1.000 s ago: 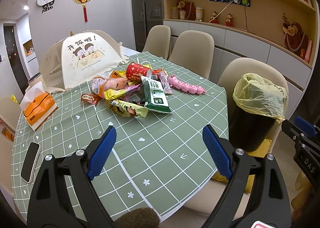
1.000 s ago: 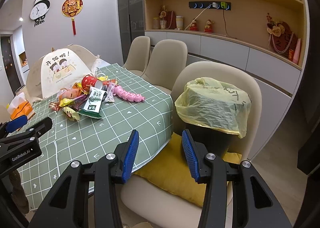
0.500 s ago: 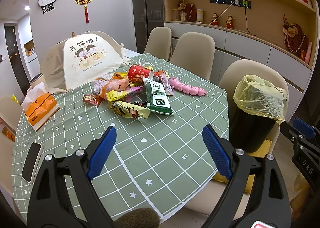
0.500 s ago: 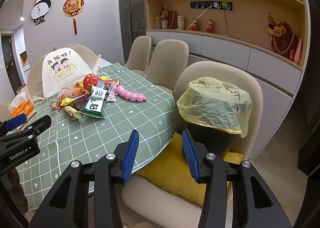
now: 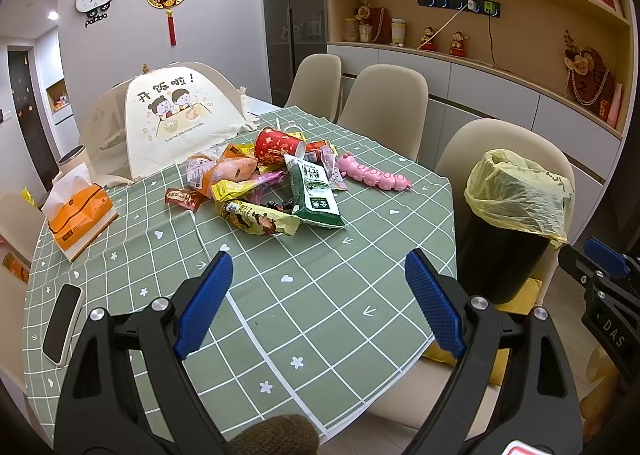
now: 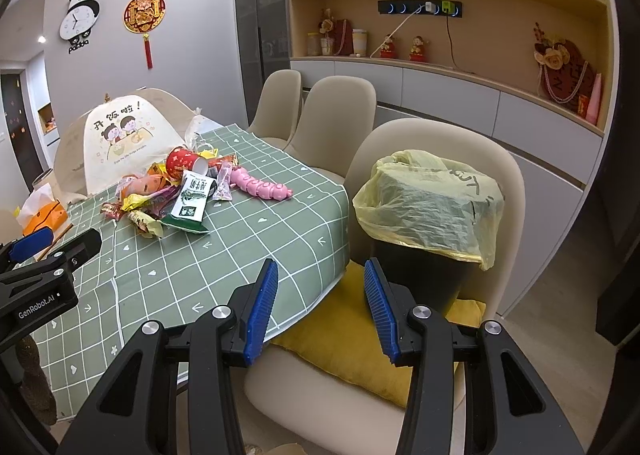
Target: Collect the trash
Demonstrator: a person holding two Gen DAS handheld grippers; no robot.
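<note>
A pile of snack wrappers point(image 5: 256, 191) lies mid-table, with a red paper cup point(image 5: 278, 145) on its side, a green packet point(image 5: 314, 195) and a pink caterpillar toy point(image 5: 374, 177). The pile also shows in the right wrist view point(image 6: 168, 199). A black bin with a yellow liner point(image 5: 516, 199) stands on a chair seat at the table's right point(image 6: 432, 199). My left gripper point(image 5: 320, 299) is open and empty above the table's near part. My right gripper point(image 6: 320, 311) is open and empty over the yellow cushion point(image 6: 352, 351), left of the bin.
The green checked tablecloth point(image 5: 304, 295) covers the table. An orange tissue box point(image 5: 78, 215) and a phone point(image 5: 62, 321) lie at the left. A mesh food cover point(image 5: 176, 119) stands at the back. Beige chairs point(image 5: 384, 107) line the right side.
Both grippers have moved slightly forward toward the table. Their jaws stand as before and nothing on the table has moved.
</note>
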